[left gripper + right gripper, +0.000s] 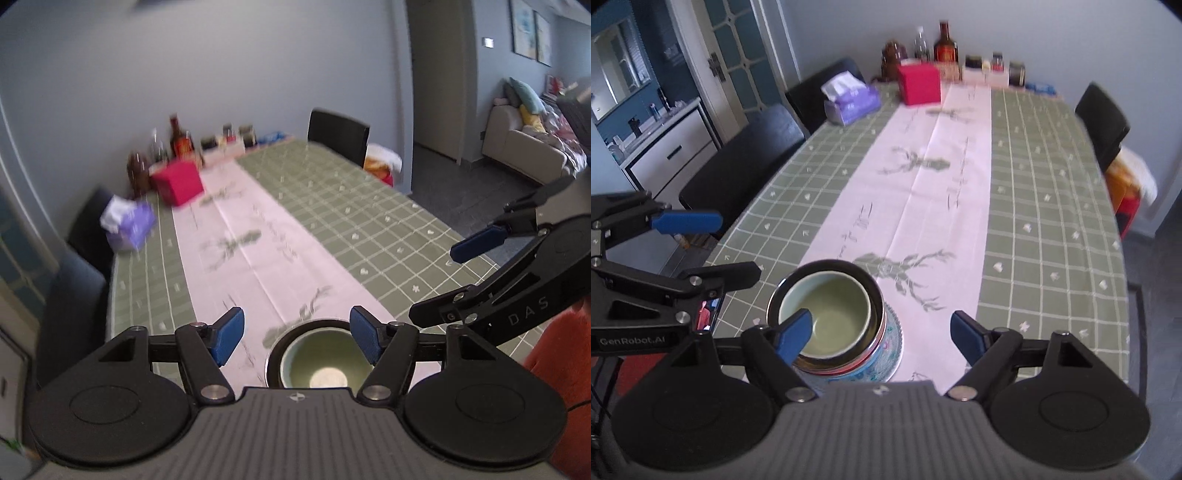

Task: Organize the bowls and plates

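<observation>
Here the right wrist view alone showed the full stack at the near edge of the table [1052,206]: a pale green bowl [831,317] nested inside a dark-rimmed metal bowl [849,354], both sitting on a patterned plate [892,354]. The left wrist view caught only the green bowl [325,363] and the dark rim of the metal bowl [272,360]; the plate was hidden there. That view alone showed the sofa [524,147] far right. Both showed a purple tissue pack [851,99] at far left and a red box [919,83] beside it. The left gripper [297,338] was spread wide, gripping nothing, stack just past its right finger. The right gripper [881,334] was also wide, left fingertip over the green bowl's rim; contact unclear.
</observation>
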Action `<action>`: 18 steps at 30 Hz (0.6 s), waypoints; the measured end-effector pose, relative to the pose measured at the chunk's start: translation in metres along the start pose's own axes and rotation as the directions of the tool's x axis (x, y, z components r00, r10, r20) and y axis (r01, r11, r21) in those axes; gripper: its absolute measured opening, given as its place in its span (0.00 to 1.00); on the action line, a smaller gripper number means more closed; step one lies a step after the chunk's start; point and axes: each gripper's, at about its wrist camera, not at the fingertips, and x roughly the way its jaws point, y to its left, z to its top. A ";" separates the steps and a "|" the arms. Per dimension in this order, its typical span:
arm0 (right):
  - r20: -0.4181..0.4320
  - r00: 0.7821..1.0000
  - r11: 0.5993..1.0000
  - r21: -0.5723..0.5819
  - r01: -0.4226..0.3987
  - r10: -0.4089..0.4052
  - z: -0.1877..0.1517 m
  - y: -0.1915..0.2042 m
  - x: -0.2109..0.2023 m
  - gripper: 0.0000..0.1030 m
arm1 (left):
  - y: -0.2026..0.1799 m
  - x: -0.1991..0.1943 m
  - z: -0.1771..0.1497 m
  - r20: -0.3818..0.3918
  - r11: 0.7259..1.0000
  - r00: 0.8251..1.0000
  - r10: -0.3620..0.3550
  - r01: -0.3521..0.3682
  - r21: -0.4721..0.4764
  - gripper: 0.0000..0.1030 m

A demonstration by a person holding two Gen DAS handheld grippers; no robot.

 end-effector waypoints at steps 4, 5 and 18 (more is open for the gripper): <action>0.136 0.990 0.999 -0.033 0.038 -0.033 -0.024 0.008 -0.030 0.82 | -0.019 -0.024 -0.014 0.126 0.997 0.990 0.066 -0.070 0.026 0.78; 0.174 0.984 0.998 -0.040 0.052 -0.044 -0.031 0.010 -0.036 0.83 | -0.024 -0.028 -0.019 0.150 0.996 0.986 0.078 -0.083 0.028 0.79; 0.505 0.859 0.993 -0.021 0.115 -0.088 -0.149 0.044 -0.073 0.88 | -0.079 -0.054 -0.094 0.280 0.976 0.935 0.217 -0.216 -0.033 0.91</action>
